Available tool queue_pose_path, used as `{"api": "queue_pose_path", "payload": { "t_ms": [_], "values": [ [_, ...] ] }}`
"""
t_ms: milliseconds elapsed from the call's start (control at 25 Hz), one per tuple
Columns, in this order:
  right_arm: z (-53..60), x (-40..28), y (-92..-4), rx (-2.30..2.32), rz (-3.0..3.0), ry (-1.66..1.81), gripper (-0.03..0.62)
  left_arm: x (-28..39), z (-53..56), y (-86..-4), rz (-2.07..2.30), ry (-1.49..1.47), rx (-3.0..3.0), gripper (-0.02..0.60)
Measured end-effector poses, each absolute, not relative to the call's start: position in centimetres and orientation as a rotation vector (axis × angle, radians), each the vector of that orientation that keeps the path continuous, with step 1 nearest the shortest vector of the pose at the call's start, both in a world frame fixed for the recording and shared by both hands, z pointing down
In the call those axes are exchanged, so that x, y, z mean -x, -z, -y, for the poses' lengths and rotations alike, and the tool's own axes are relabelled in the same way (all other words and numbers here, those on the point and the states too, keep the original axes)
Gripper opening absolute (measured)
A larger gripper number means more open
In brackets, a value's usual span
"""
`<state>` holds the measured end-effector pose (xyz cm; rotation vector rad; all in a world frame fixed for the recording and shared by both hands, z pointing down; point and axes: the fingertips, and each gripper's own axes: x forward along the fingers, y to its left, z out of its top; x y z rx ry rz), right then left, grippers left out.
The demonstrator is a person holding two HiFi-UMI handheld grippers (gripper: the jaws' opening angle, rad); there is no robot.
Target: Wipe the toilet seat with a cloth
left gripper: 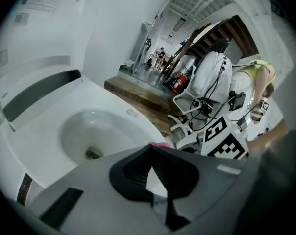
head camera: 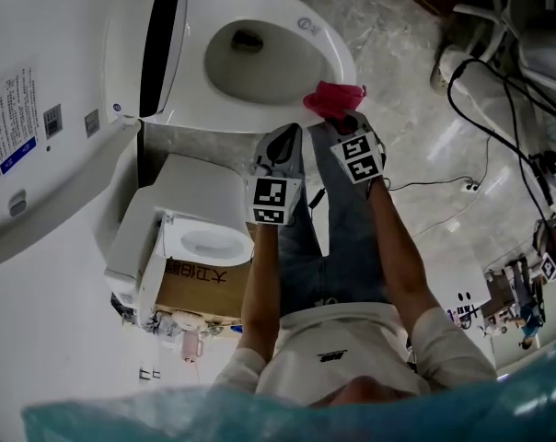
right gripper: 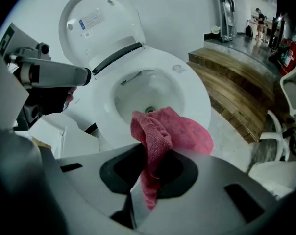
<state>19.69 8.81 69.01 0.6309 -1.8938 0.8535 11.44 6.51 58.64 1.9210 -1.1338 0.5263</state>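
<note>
**Pink cloth clamped in the right gripper at the front edge of the toilet seat**

Nearest in the head view, a cardboard box point(head camera: 200, 288) stands at 9 o'clock of the person's left forearm. Ahead of it, the left gripper point(head camera: 290, 132) has its jaws pressed together tip to tip with nothing between them. The right gripper point(head camera: 341, 118) sits just beside it at 3 o'clock. Its jaws are closed on the cloth point(head camera: 333, 98), which bunches up out of them in a loose fold. The cloth sits over the front rim of the white toilet seat point(head camera: 338, 53), at about 5 o'clock of the bowl point(head camera: 255, 58). Whether it touches the seat cannot be told. Farthest, the lid point(head camera: 39, 109) stands raised at the bowl's 9 o'clock.
</note>
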Motion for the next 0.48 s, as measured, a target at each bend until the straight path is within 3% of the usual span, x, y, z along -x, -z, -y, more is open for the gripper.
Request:
{"api": "queue_pose_path", "payload": {
  "t_ms": [480],
  "values": [
    [-6.1, -21.7, -69.1, -0.714, 1.885, -0.874, 0.049, -13.3, -4.7, -58.7, 1.105, -0.538, -1.940, 0.009]
  ]
}}
